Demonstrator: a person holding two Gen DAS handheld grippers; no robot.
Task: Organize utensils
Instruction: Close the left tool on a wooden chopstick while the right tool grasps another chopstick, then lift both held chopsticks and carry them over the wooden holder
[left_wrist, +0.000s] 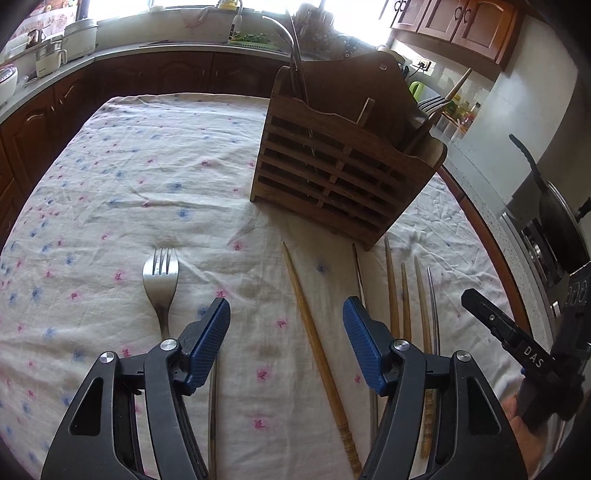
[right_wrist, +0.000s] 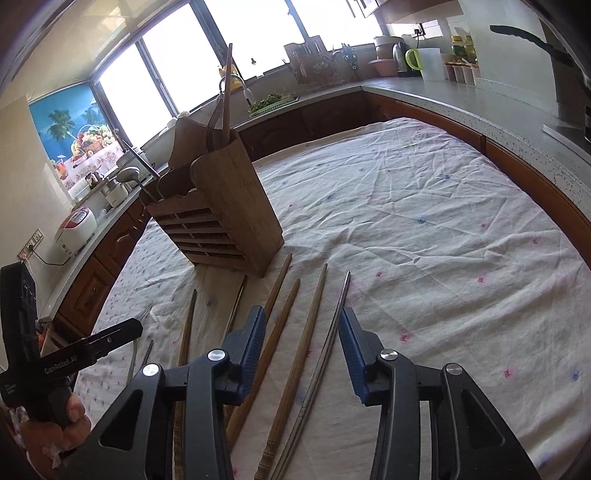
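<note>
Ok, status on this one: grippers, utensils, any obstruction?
Left hand-held gripper open, empty. Right hand-held gripper open over chopsticks. Fork on cloth. Wooden holder unobstructed.

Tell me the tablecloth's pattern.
White tablecloth with small pink and blue flowers; clearest in the left wrist view.

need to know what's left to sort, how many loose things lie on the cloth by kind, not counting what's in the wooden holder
fork: 1
wooden chopsticks: 4
thin metal-looking chopsticks: 3
total: 8
</note>
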